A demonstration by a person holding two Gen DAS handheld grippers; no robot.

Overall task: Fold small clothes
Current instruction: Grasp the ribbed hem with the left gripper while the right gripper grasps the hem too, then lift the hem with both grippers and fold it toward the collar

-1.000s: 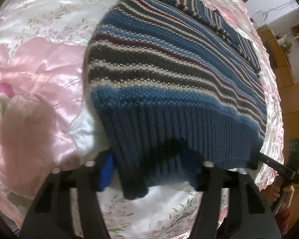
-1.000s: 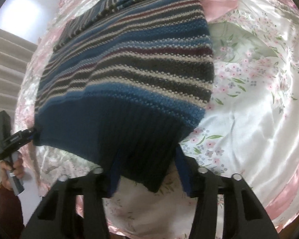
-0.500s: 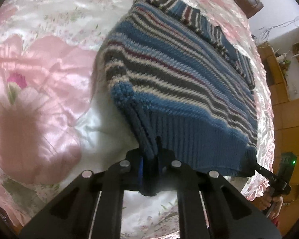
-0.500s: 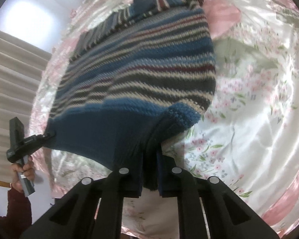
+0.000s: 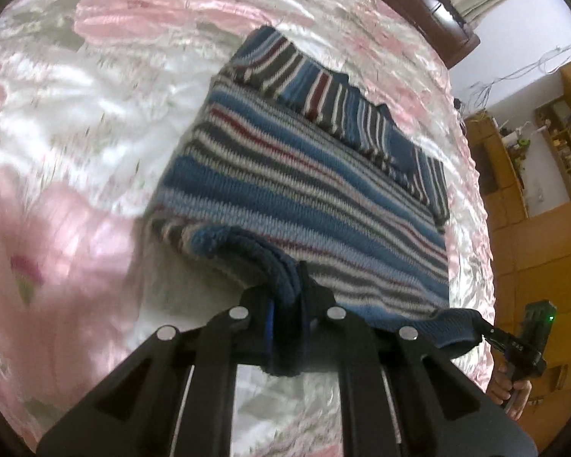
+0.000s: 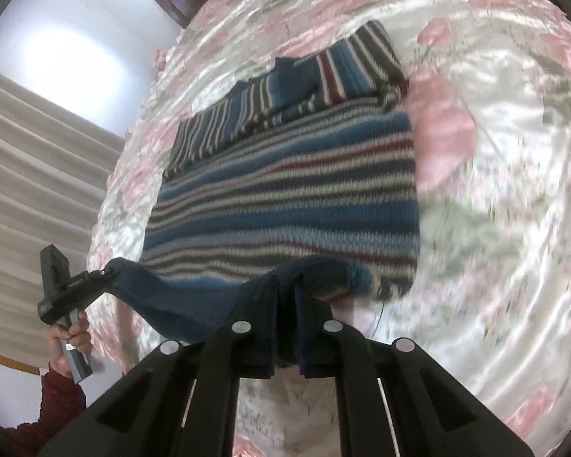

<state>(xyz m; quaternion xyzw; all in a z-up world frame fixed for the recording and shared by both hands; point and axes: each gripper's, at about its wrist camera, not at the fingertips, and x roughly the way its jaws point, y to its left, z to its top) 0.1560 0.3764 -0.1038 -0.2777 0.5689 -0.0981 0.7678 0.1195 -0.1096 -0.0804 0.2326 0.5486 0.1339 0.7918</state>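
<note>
Striped knit sweater (image 5: 308, 198) — one — has its hem pinched by two claws, left claw (image 5: 287, 297) and right claw (image 6: 285, 293).

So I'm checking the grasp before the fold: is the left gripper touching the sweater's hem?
Touching. The left wrist view shows the left gripper shut on the striped sweater's dark blue hem, bunched between its fingers.

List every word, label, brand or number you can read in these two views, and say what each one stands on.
None can be read.
A pale mark on the body of the left tongs, seen from the right wrist: too small and blurred.
The striped sweater and the floral bedspread carry no lettering.
</note>
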